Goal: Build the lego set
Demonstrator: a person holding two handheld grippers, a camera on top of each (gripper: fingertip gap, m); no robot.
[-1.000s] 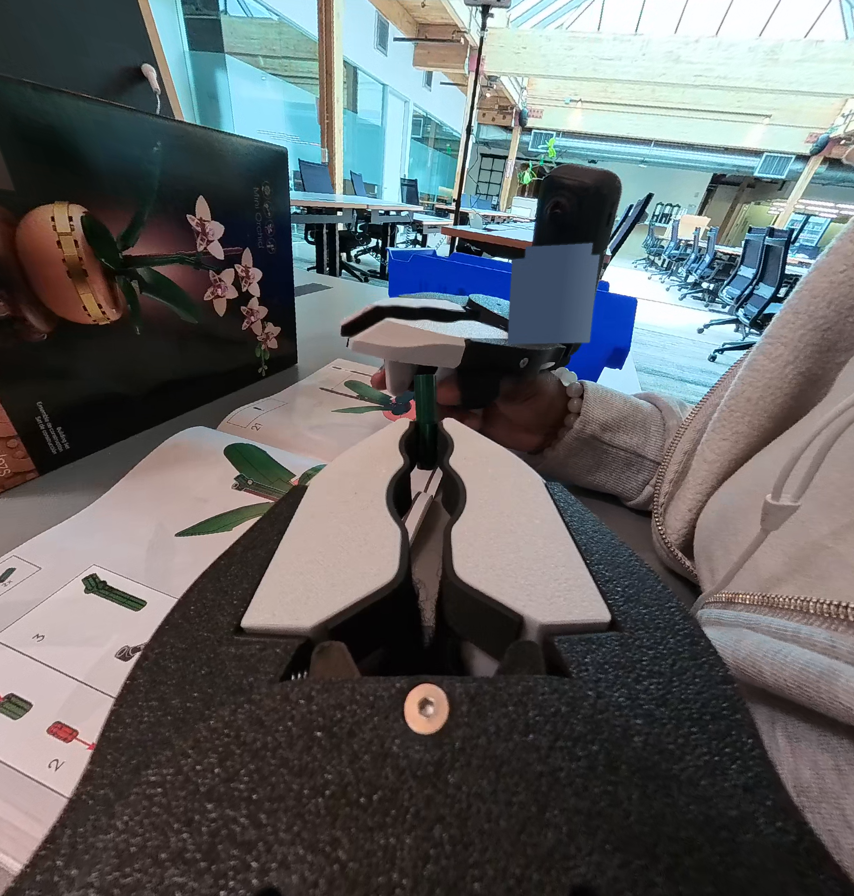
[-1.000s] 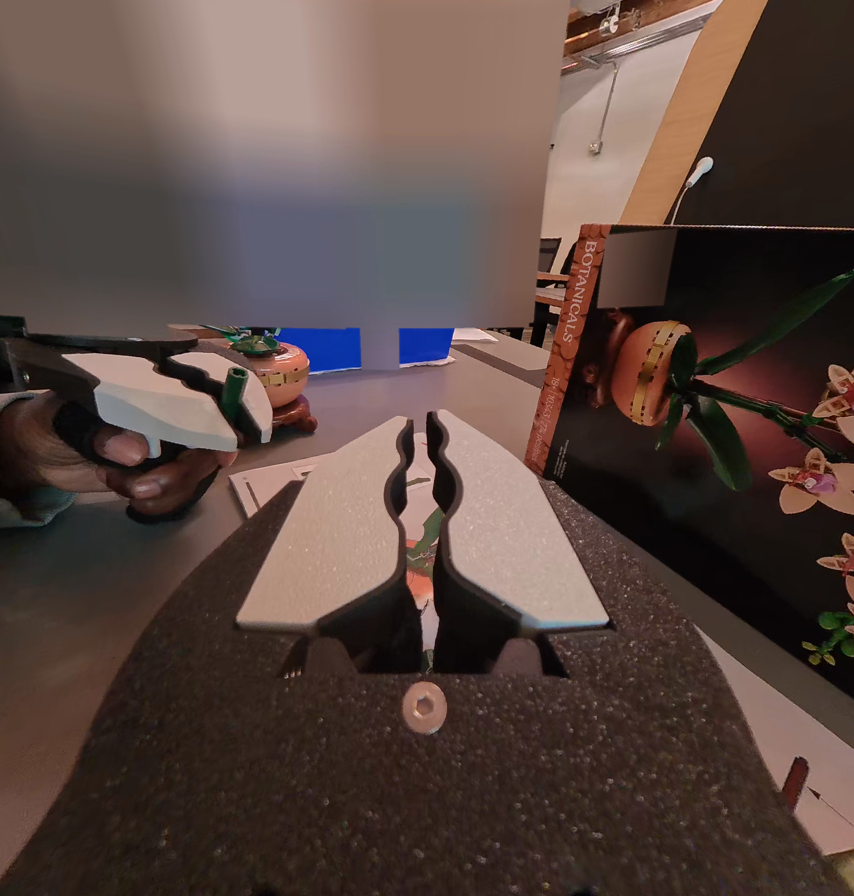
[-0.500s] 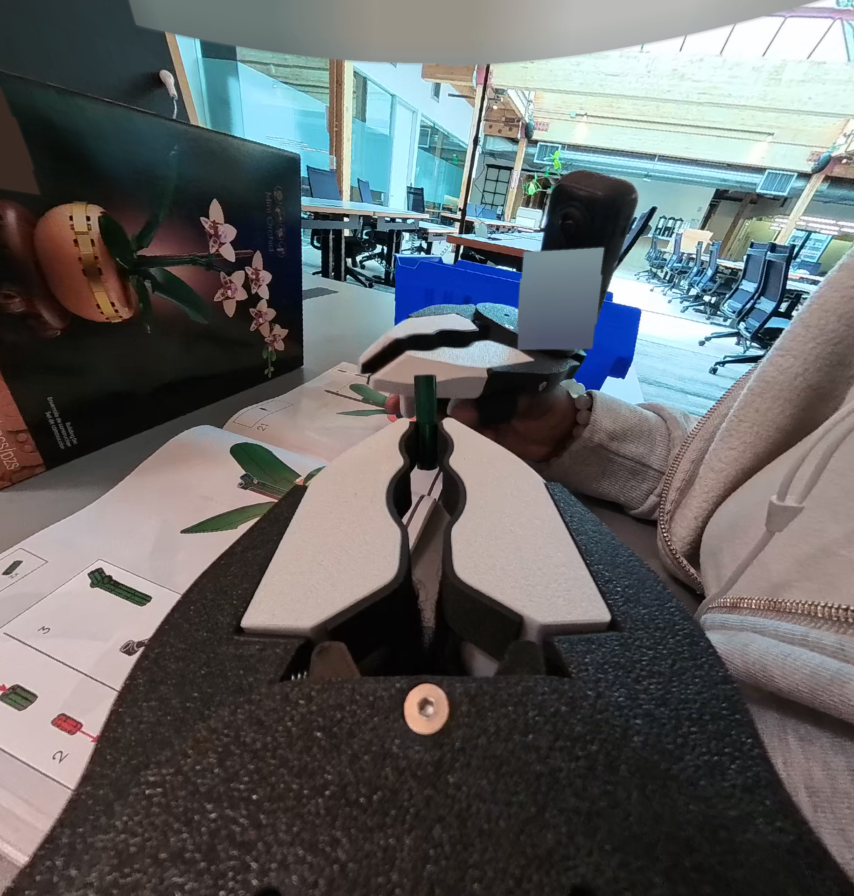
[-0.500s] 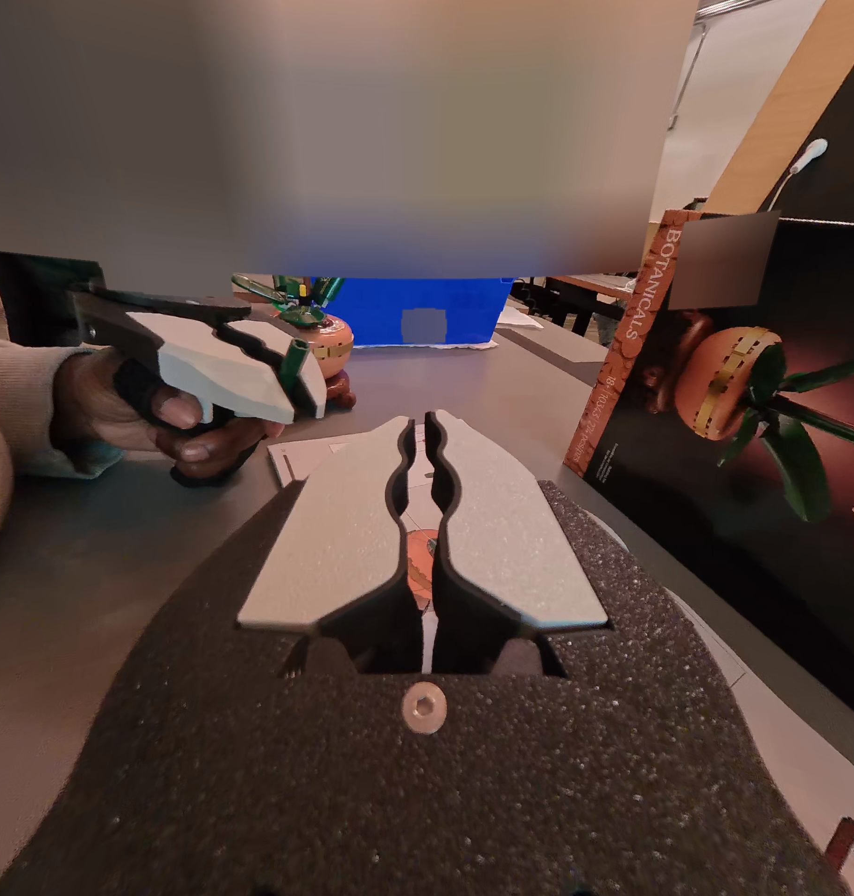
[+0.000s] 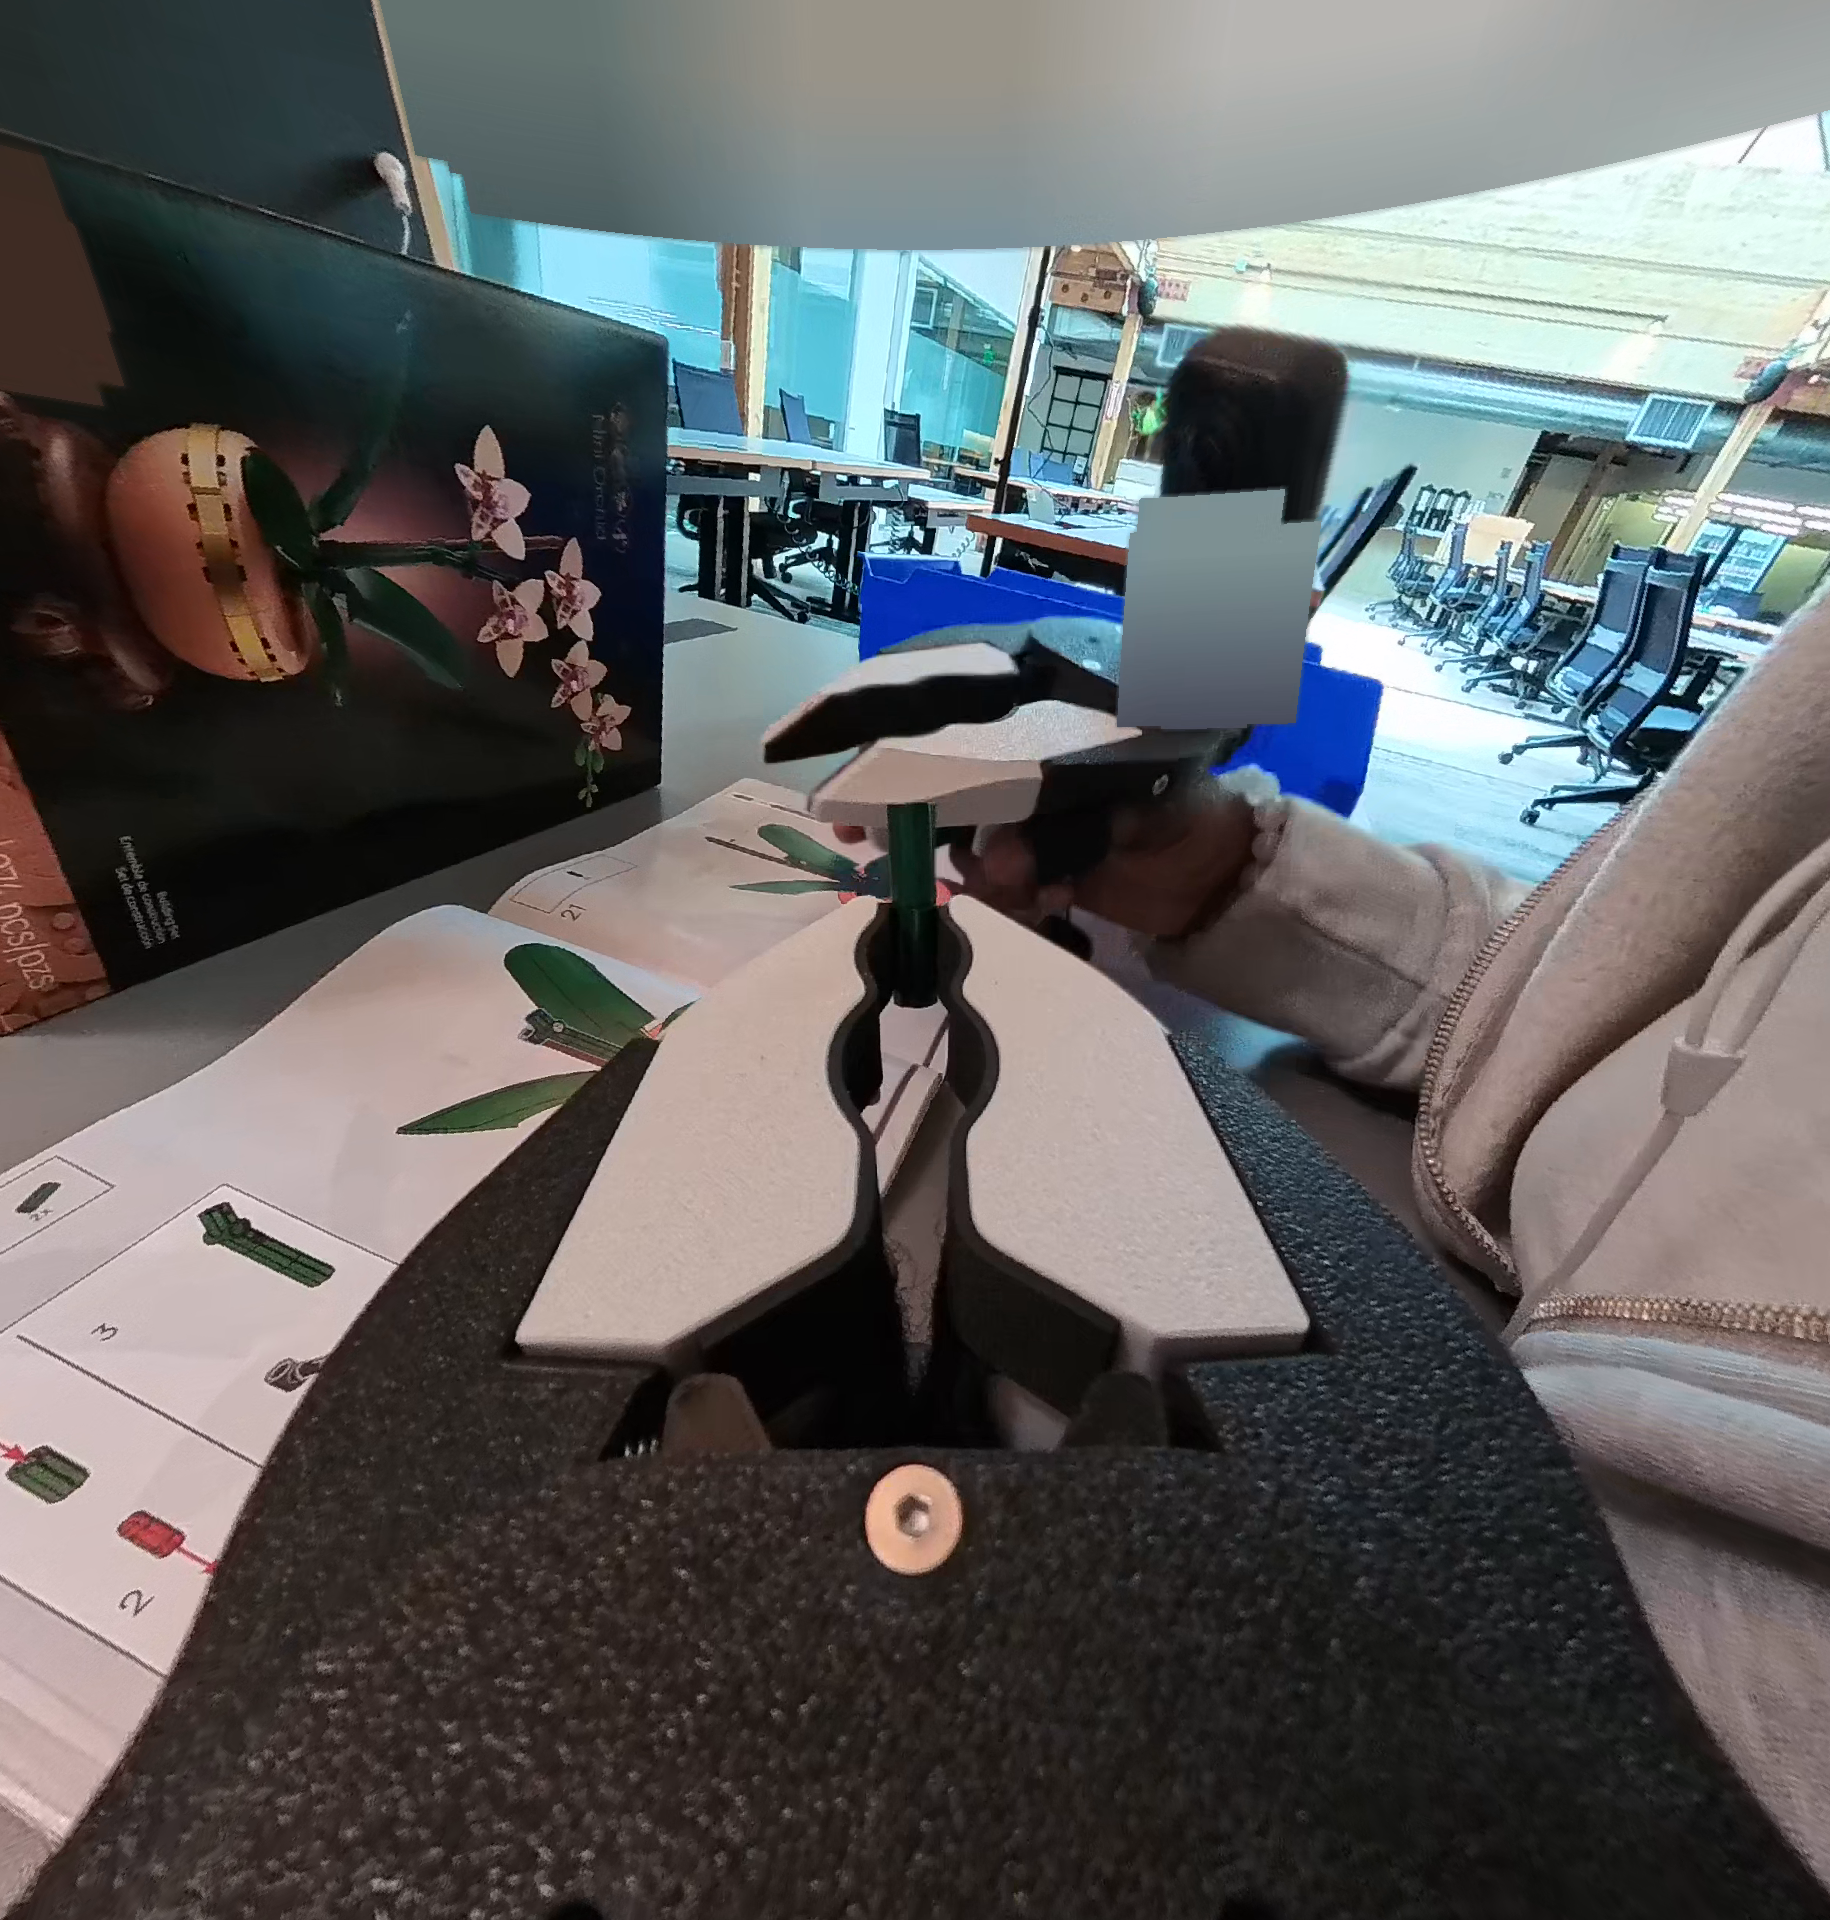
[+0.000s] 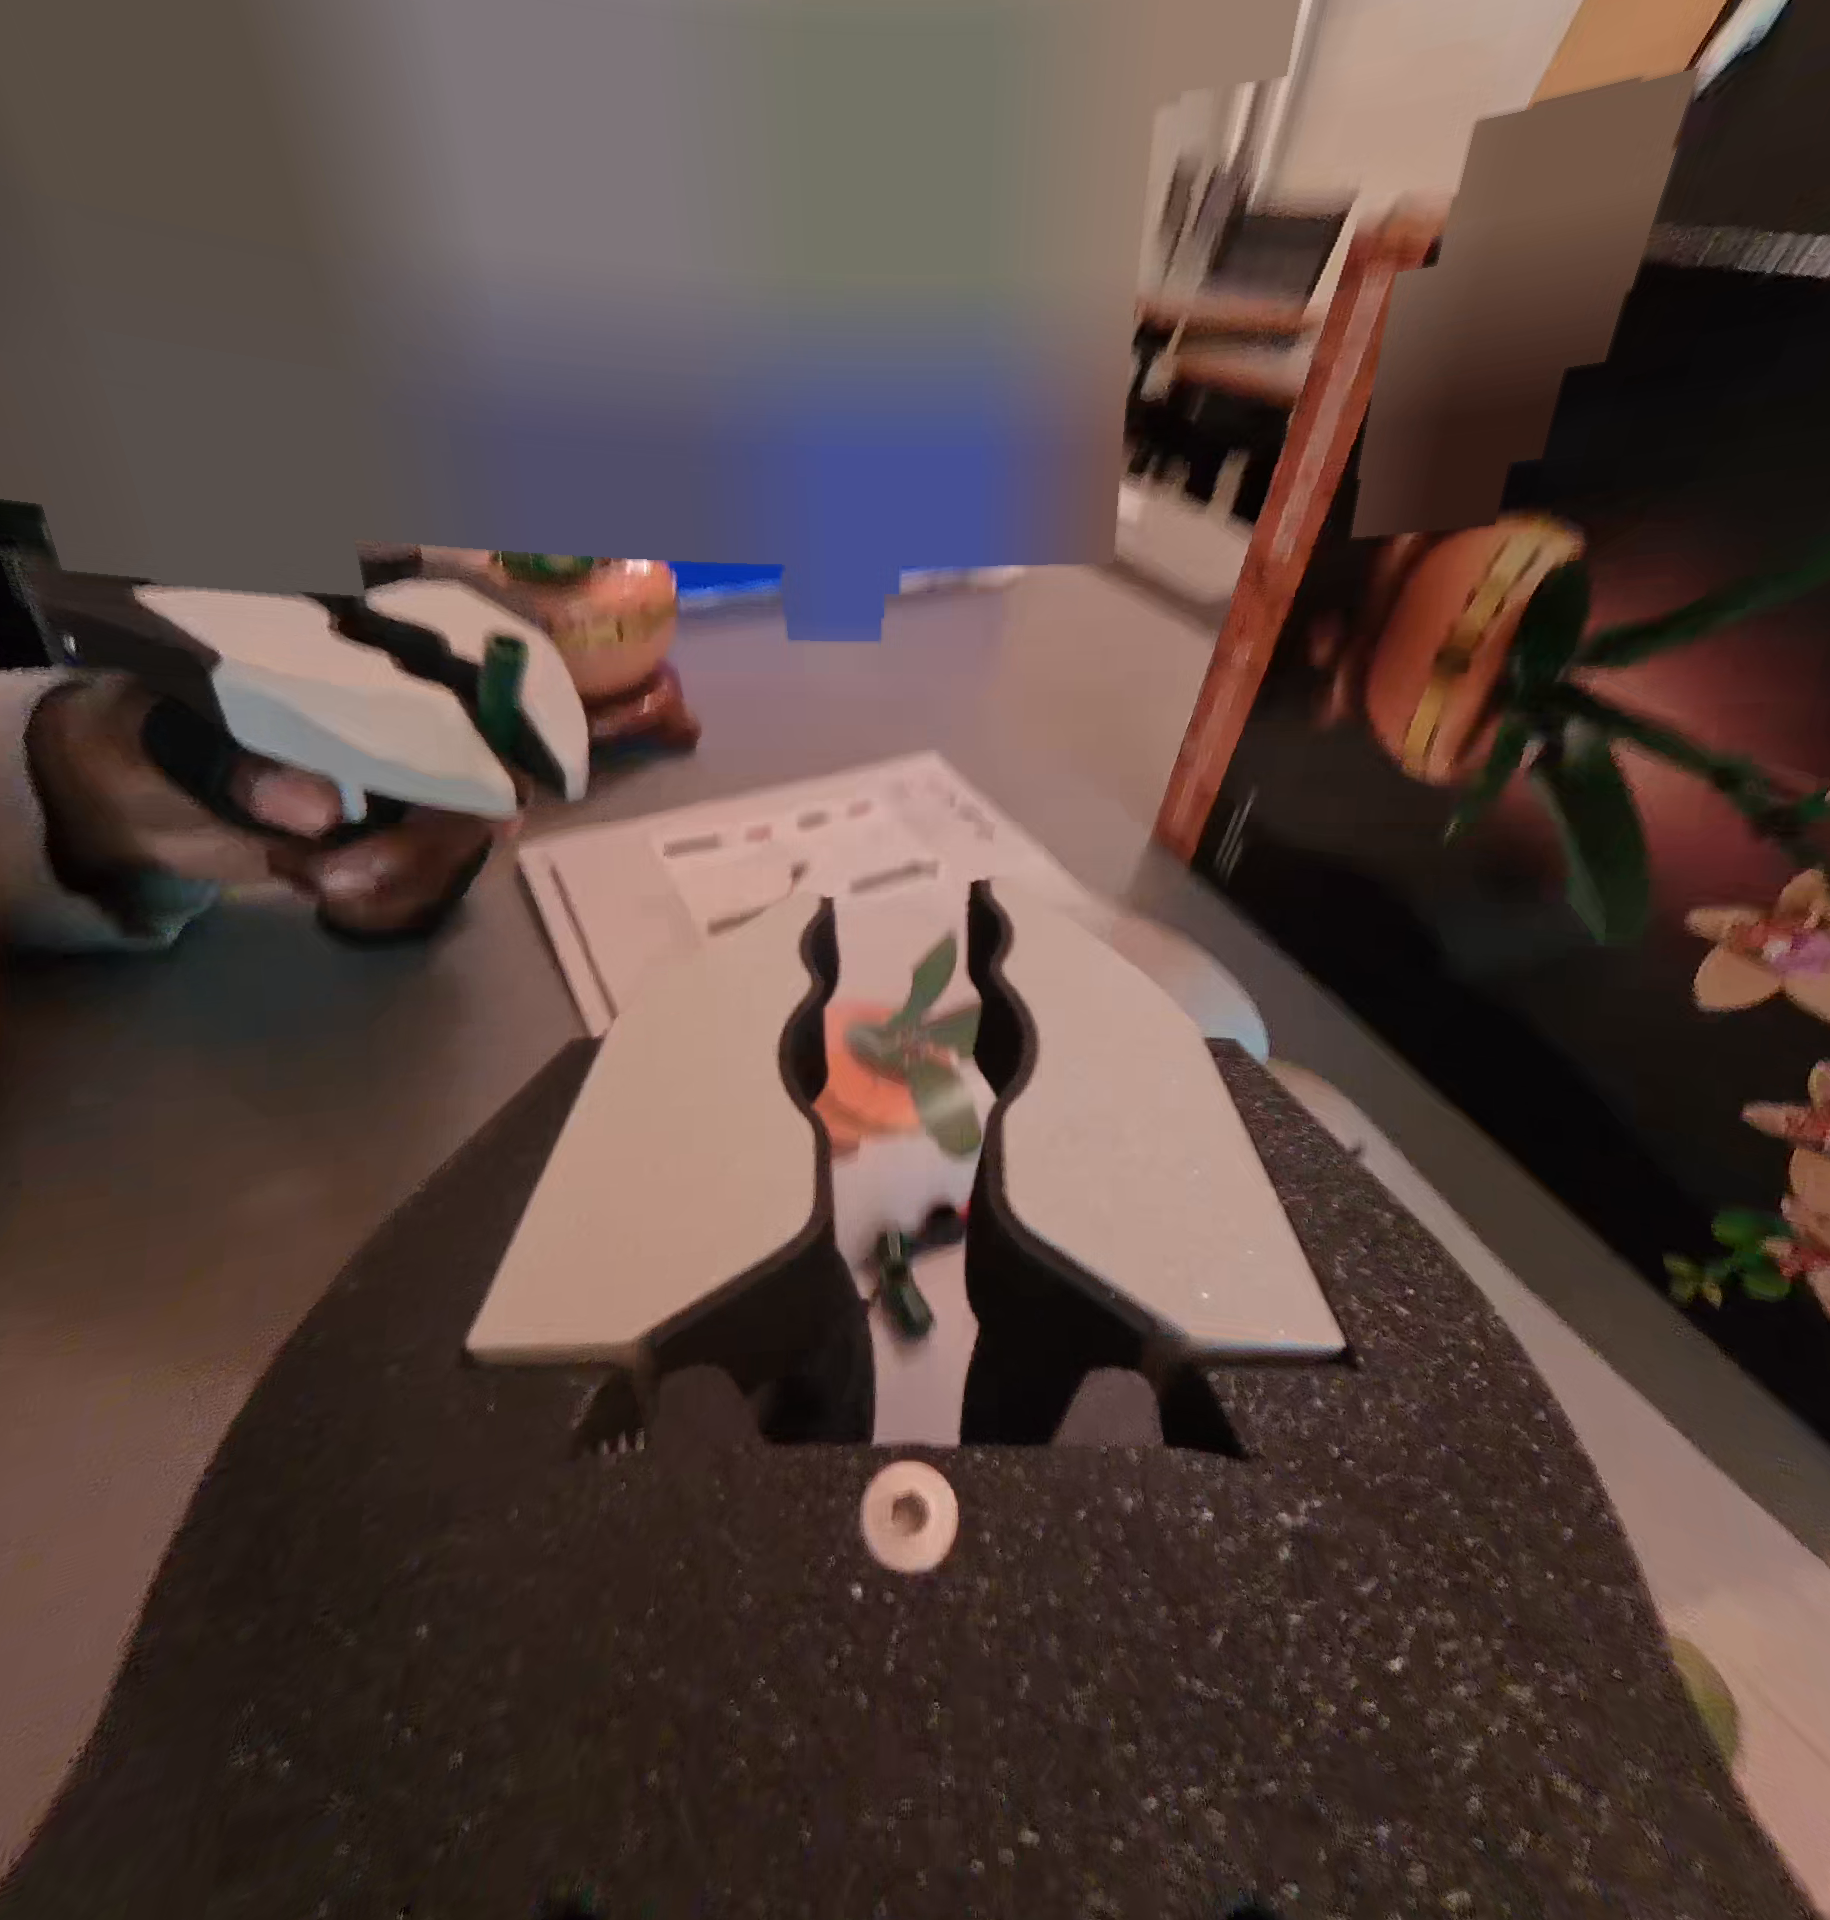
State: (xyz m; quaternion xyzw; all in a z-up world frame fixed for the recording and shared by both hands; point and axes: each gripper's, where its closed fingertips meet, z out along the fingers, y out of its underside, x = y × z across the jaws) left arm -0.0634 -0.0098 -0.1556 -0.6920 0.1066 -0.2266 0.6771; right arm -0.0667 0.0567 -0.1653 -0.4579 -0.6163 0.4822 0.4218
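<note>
My left gripper (image 5: 911, 914) is shut on a short dark green stem piece (image 5: 909, 862) that stands upright out of its fingertips. In the right wrist view the left gripper (image 6: 542, 774) shows at the left with the stem (image 6: 503, 681) in it. My right gripper (image 6: 900, 899) is open and empty, above the open instruction booklet (image 6: 786, 831). In the left wrist view the right gripper (image 5: 797, 774) hovers just beyond the top of the stem. The partly built orange flower pot (image 6: 620, 623) stands on the table behind the left gripper.
The dark set box (image 5: 319, 623) stands upright at the booklet's (image 5: 267, 1195) far side; it also shows in the right wrist view (image 6: 1513, 831). A blue bin (image 5: 1337, 727) sits behind. A person's beige sleeve (image 5: 1358, 935) fills the right side. The grippers' ends are close to 7 centimetres from one another.
My right gripper has opened and tilted down over the booklet. My left gripper still holds the green stem, and the right gripper has come closer above it.
</note>
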